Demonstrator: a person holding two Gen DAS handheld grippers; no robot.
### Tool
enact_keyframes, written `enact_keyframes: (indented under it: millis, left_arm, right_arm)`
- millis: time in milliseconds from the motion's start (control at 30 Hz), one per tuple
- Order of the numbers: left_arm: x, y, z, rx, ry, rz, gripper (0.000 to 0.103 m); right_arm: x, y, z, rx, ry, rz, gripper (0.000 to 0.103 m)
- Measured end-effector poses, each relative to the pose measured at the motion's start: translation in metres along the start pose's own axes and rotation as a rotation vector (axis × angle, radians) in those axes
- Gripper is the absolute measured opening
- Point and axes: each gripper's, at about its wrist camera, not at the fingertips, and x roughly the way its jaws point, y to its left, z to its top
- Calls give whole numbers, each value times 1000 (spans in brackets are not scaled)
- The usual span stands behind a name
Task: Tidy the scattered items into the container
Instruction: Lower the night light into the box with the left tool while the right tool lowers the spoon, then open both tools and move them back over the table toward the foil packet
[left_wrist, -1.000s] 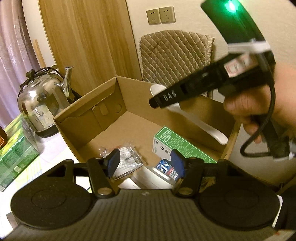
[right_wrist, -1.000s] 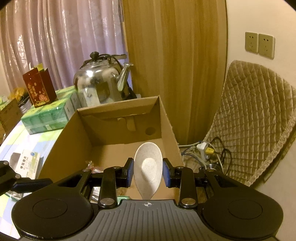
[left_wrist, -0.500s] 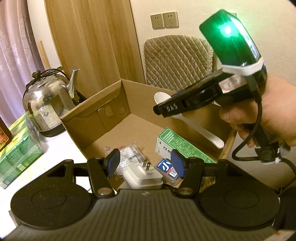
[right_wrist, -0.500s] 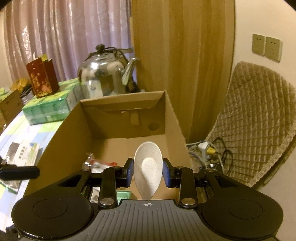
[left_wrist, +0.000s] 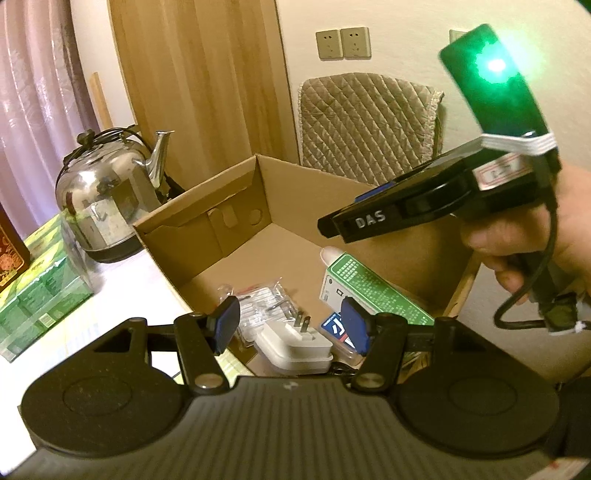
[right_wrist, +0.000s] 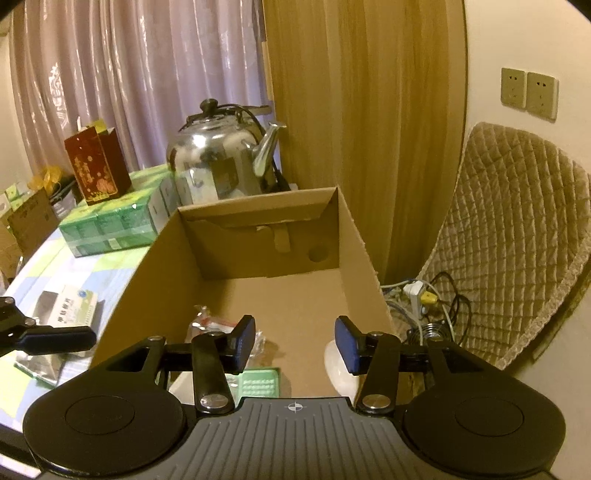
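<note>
From the left wrist camera, the left gripper (left_wrist: 291, 326) hangs over the near edge of the cardboard box (left_wrist: 207, 236), its blue-padded fingers (left_wrist: 227, 325) standing apart with nothing pinched between them. Inside the box, just beyond those fingers, lies a white plug adapter (left_wrist: 295, 347) with its two prongs pointing up, a clear plastic packet (left_wrist: 258, 299) beside it toward the box's left wall, and a green-and-white carton (left_wrist: 365, 291) printed with small writing too fine to read on the box's right side; a blue-and-white pack (left_wrist: 336, 328) with a large white character peeks out just in front of that carton. The white tip of a spoon (left_wrist: 330, 254) shows behind the carton, on the box floor. Above the box's right half a person's hand (left_wrist: 535, 236) holds the right gripper (left_wrist: 354, 221), whose black side reads "DAS" and whose top glows green. A steel kettle (left_wrist: 107, 206) stands just beyond the box's left wall, with green packs (left_wrist: 37, 291) further left of it. From the right wrist camera, the right gripper's (right_wrist: 295, 343) jaws are opening over the box's near end, with nothing between them; the spoon (right_wrist: 341, 373) lies in the box just below the right finger, partly hidden by it. The carton's green end (right_wrist: 258, 382) and the plastic packet (right_wrist: 210, 325) lie toward the box's left wall. Outside that wall, on the table (right_wrist: 110, 266), sits a white medicine pack (right_wrist: 75, 306) with Chinese print I cannot make out, and a dark red gift bag (right_wrist: 96, 170) with gold lettering stands on the green packs (right_wrist: 110, 225).
</note>
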Motion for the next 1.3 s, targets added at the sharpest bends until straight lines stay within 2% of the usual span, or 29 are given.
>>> enact_keyframes:
  millis: [133,567,733,900,967,1167,1300]
  left_arm:
    - [-10,1,-2,-15,-2,10,57]
    - [-78,14,-29,-104,-15,73,59]
    - [-110,22,-65,-181,9,110,63]
    - [-144,44,-114,-311,54,166,69]
    - [-157,55,-135,-367,73,192,71]
    - [-193,86,-183,-476,107,279,82]
    - [-209,102,-209,-521,132,319,84]
  right_arm:
    - [-17,11,-4,-1,-6,8,50]
    - [-92,64,-26,0,-53,73,82]
    - [-115,91,-48,11,-52,116,87]
    - [-129,124,-69,1,-32,169,92]
    - [-130,139,-76,-21,-20,187,96]
    - [-123,172,-95,-41,40,237,98]
    - [-115,191,-102,-71,72,264,98]
